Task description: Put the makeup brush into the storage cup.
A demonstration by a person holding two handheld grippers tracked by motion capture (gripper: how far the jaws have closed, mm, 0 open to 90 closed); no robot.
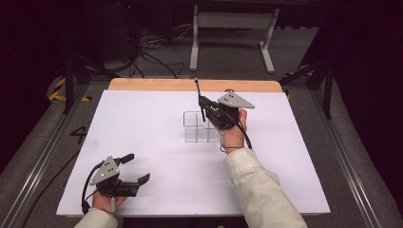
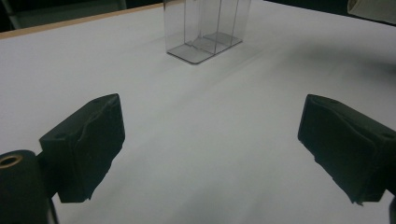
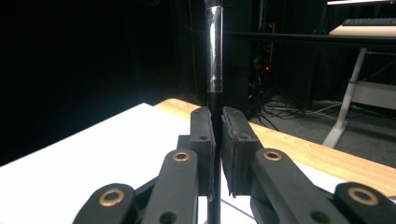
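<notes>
Two grippers work over the white table (image 1: 157, 142), and the clear box (image 1: 198, 126) near its middle serves as landmark. Well left of the box and nearer the person, the left gripper (image 1: 134, 167) sits low over the sheet, its jaws wide apart with nothing between them; in the left gripper view its pads (image 2: 86, 144) frame bare white surface with the box (image 2: 204, 29) far ahead. That box is transparent plastic, split by thin walls into compartments, standing upright on the sheet. Directly above its right side the right gripper (image 1: 202, 102) holds a pen (image 1: 197, 92): a thin black rod, upright, with a shiny silver band (image 3: 215, 49) higher up its barrel. The jaws are clamped on its black shaft below that band, one pad on each side; the lower tip is hidden, so whether it is inside a compartment cannot be told. Open sheet lies all around the box. Behind the box the table's wooden edge (image 1: 157, 84) runs close
</notes>
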